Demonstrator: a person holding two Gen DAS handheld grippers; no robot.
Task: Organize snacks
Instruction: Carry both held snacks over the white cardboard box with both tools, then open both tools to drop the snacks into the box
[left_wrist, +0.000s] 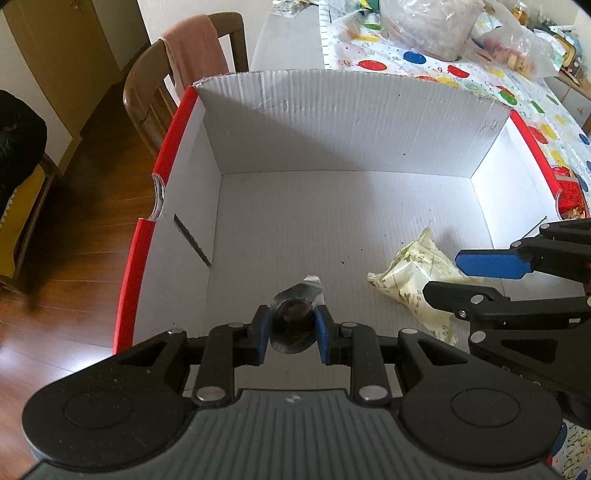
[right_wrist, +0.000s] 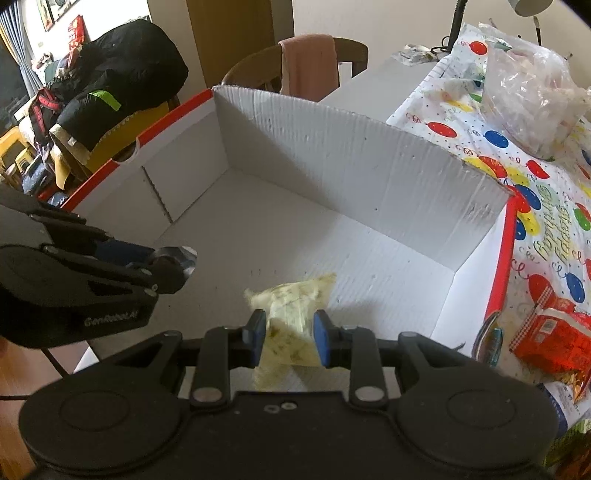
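Your left gripper (left_wrist: 291, 330) is clamped on a small silver-wrapped snack (left_wrist: 293, 314) with a dark round centre; the blue pads (left_wrist: 323, 332) press both sides, narrow gap. It hangs over the near part of the box floor, the wrapper's tip pointing forward. Whether it touches the floor can't be told.

Your right gripper (right_wrist: 290, 334) pinches a pale yellow-green snack packet (right_wrist: 291, 310), jaws nearly closed, the pads squeezing its middle. In the left wrist view that packet (left_wrist: 413, 273) sits low at the right side of the box floor, with the right gripper (left_wrist: 476, 275) coming in from the right edge. The packet looks to be resting on or just above the floor; contact unclear.

Both grippers are inside the white cardboard box (left_wrist: 351, 122), well apart from each other, left one nearer the box's left wall. The box has red outer edges (left_wrist: 127, 280), corrugated white walls and a cut-out handle notch (left_wrist: 159, 199) in the left wall. Apart from the two held snacks, only small dark specks lie on its floor.

Just beside the box on the right: a red snack bag (right_wrist: 546, 336) on a balloon-print tablecloth (right_wrist: 546, 221). Farther back on the table, a clear plastic bag (right_wrist: 528, 92) of stuff. Beyond the box, a wooden chair (left_wrist: 147, 92) with a pink cloth (left_wrist: 195, 48) draped over its back. Wood floor (left_wrist: 74, 240) to the left.
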